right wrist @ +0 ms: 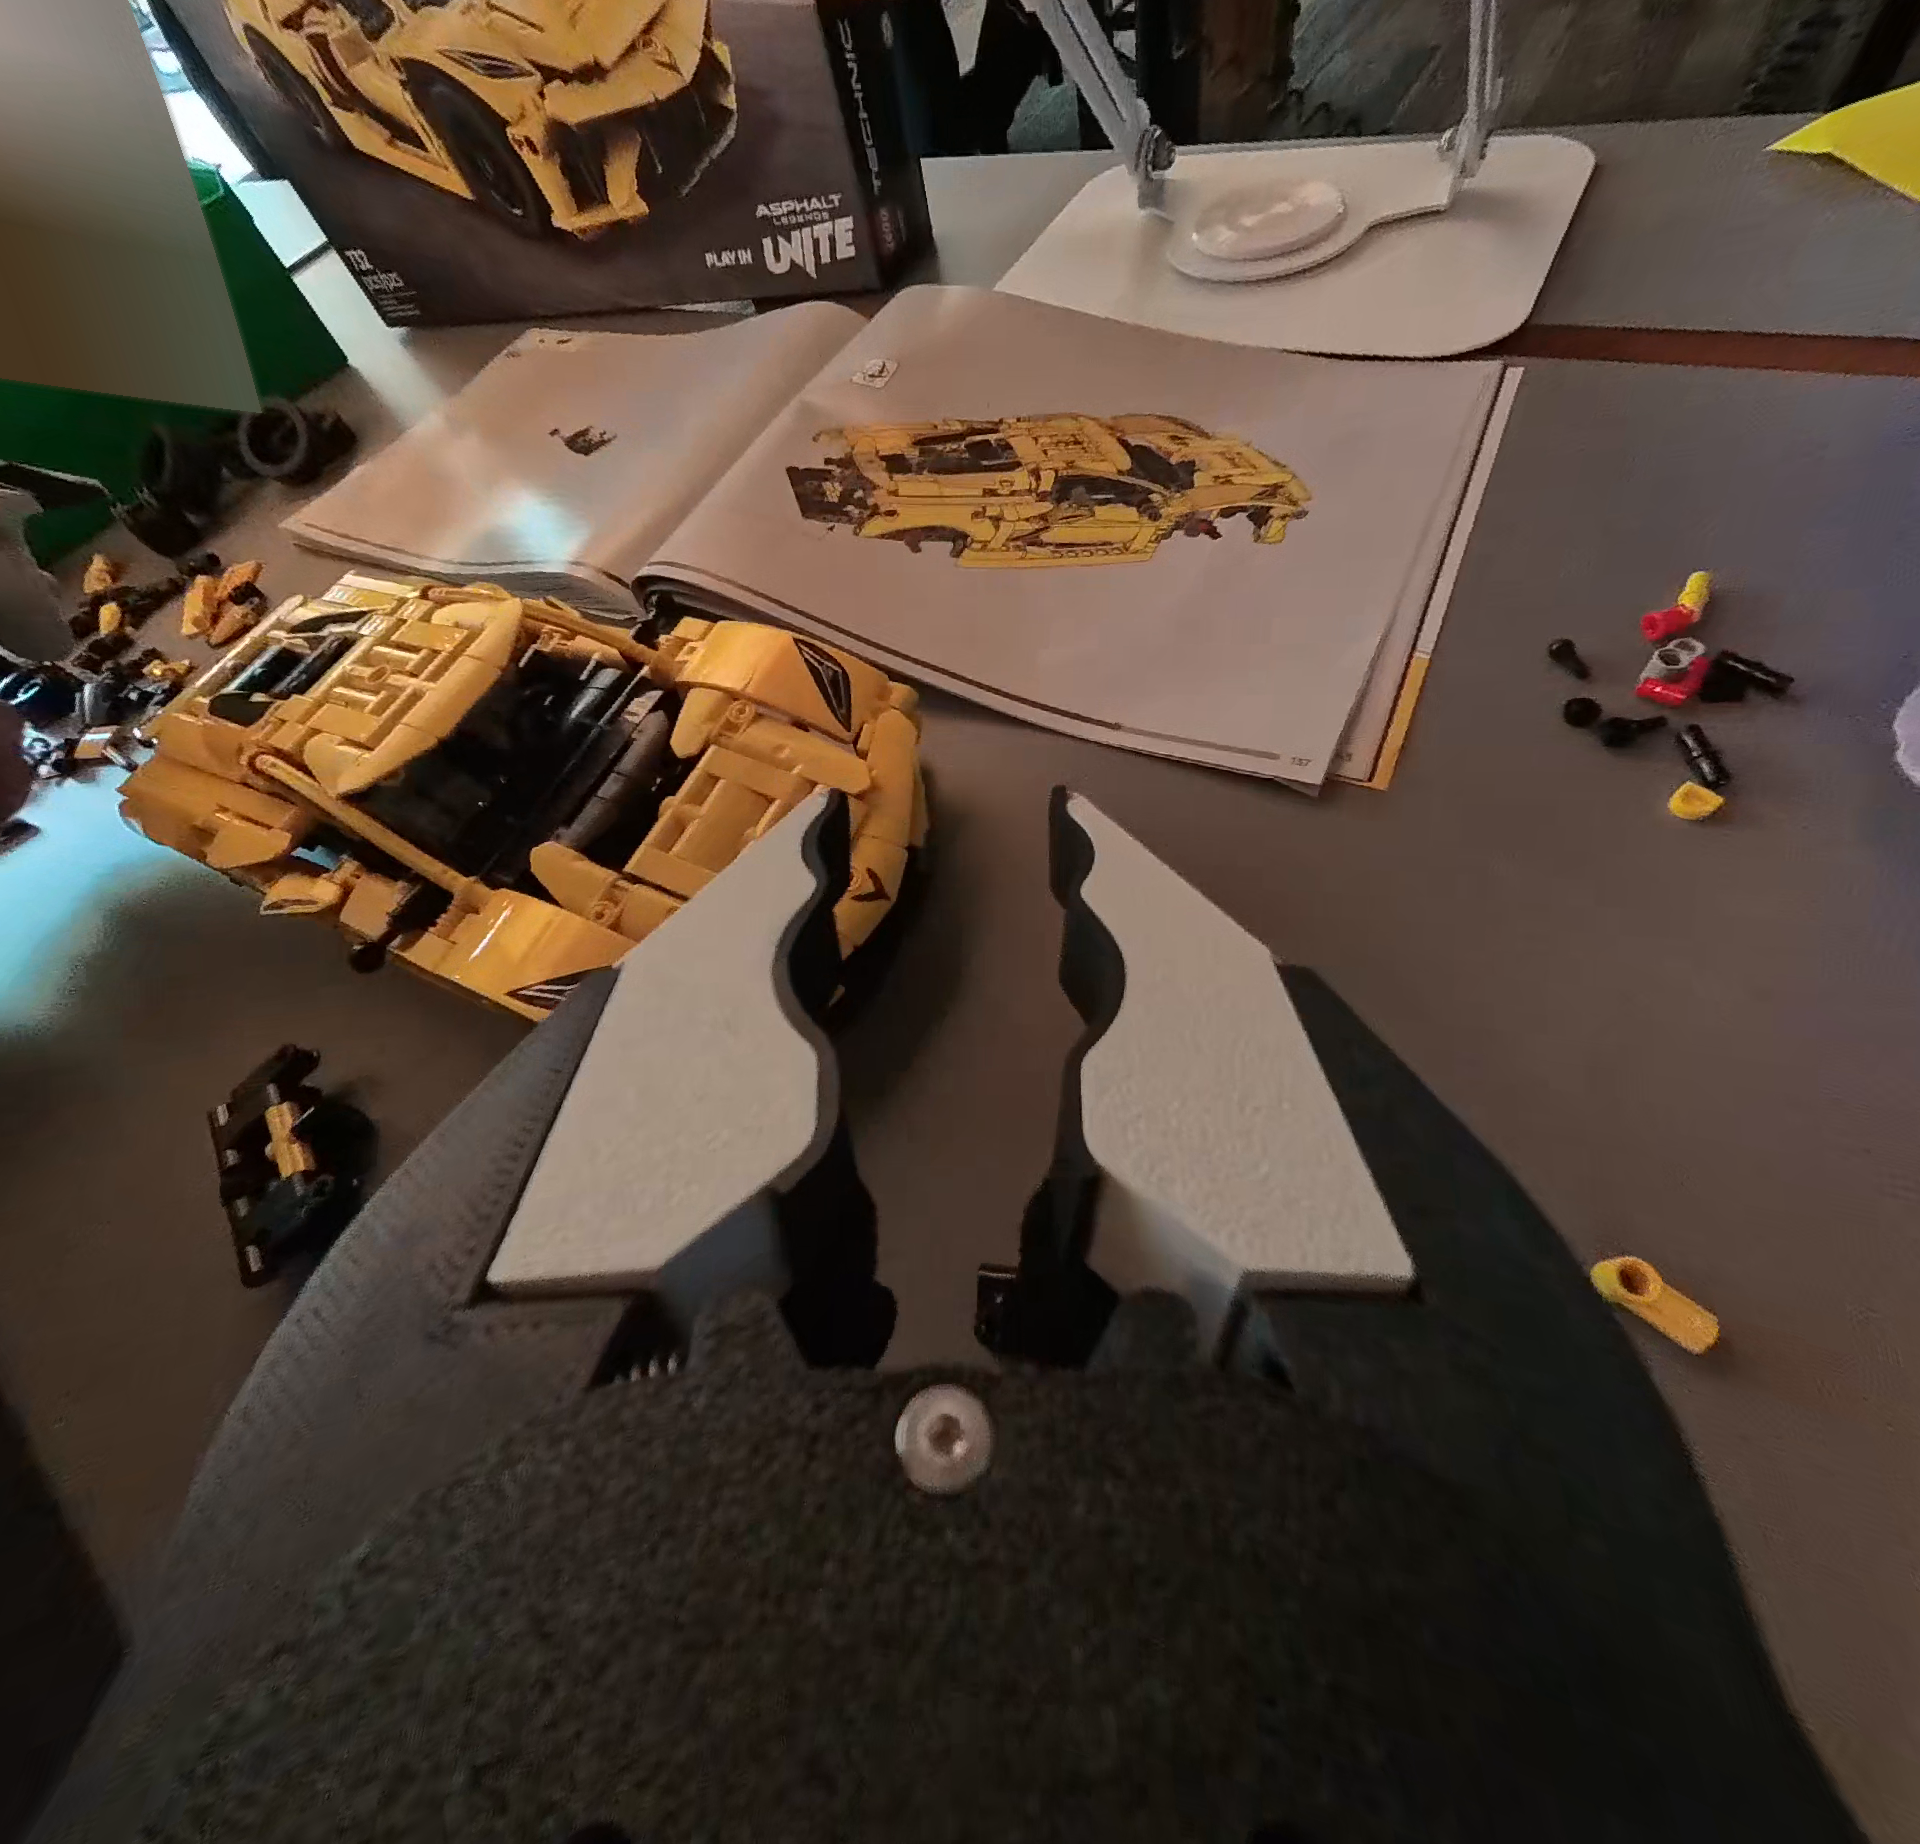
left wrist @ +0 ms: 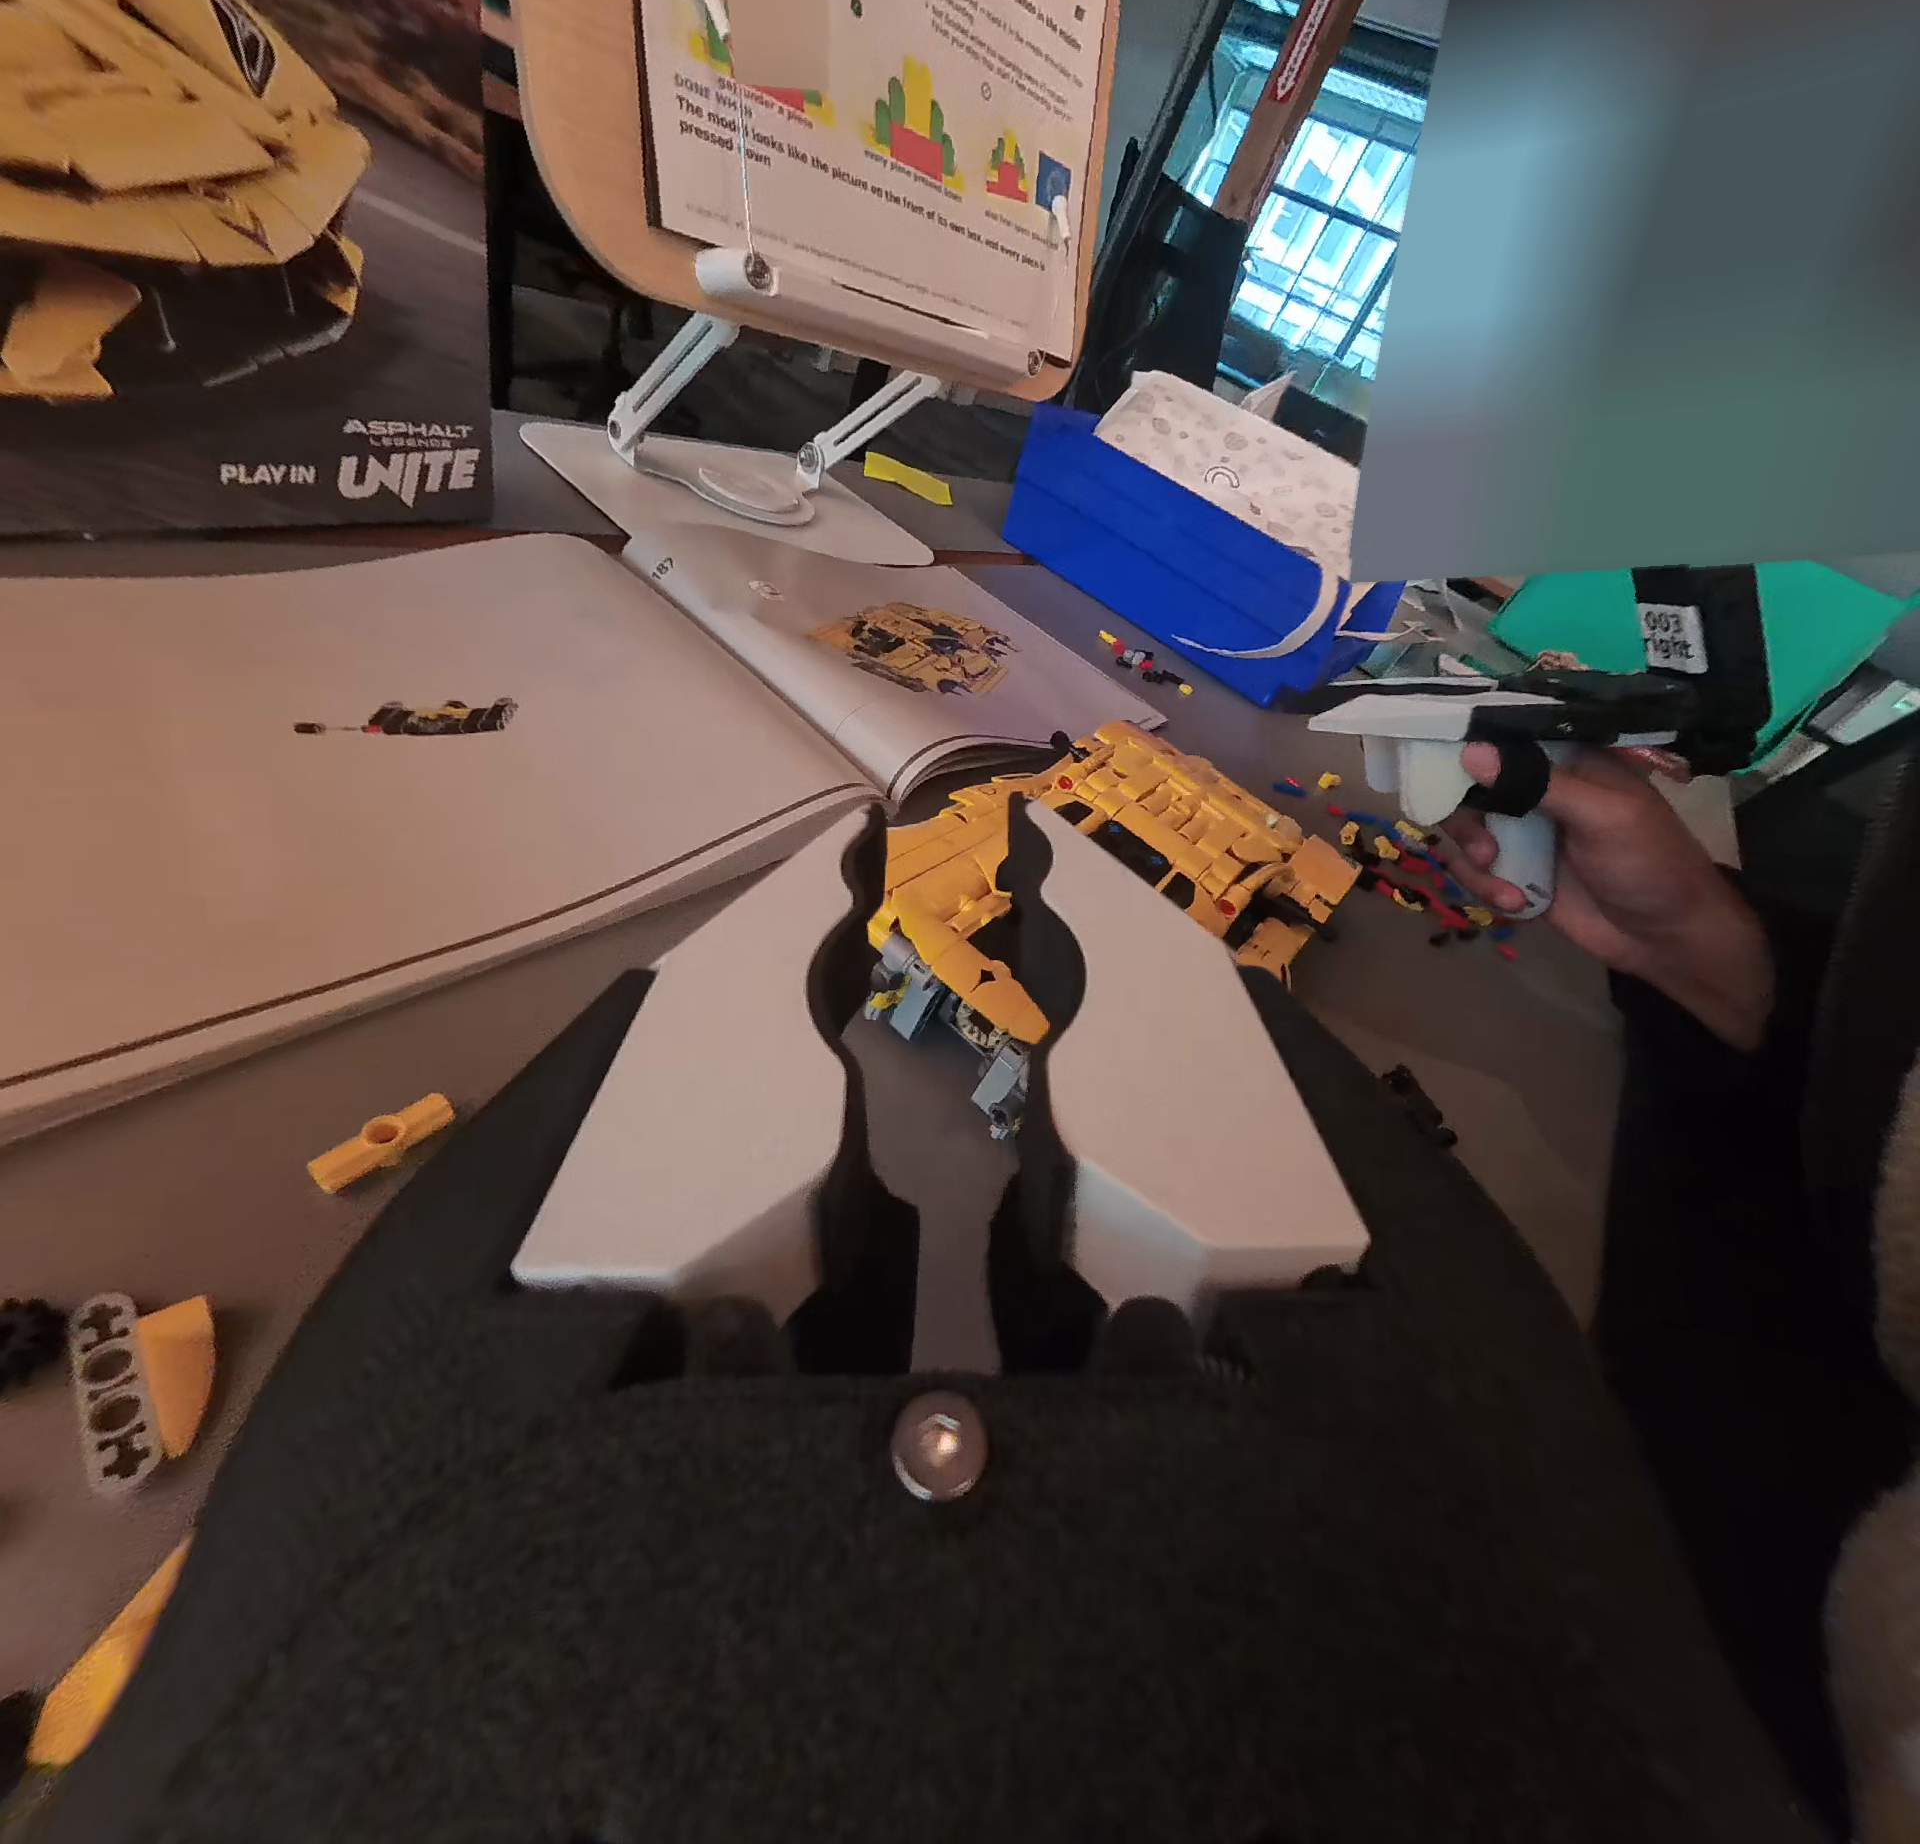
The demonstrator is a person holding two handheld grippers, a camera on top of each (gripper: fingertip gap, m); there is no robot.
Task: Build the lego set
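On the grey desk [right wrist: 1558,963], beside the open instruction booklet [right wrist: 1039,599], the yellow Lego car [right wrist: 520,755] rests; both hand-held grippers, left [left wrist: 948,828] and right [right wrist: 945,818], gape empty.

Both views are moderately lit, with soft indoor light and no hard-edged shadows. In the left wrist view, daylight enters through a window [left wrist: 1314,225] at upper right, overexposed to pale blue-white. The open instruction book [right wrist: 935,506] carries a broad dull sheen across its pages in the right wrist view. A pale bluish glare washes the worktop [right wrist: 1455,1015] at its left edge, just beside the yellow car model [right wrist: 499,755]. Wide-angle distortion bends straight lines outward towards the frame edges in both views. Loose pieces [left wrist: 145,1379] at the lower left of the left wrist view are smeared and out of focus. Each gripper body nearest the lens is dark with little detail.
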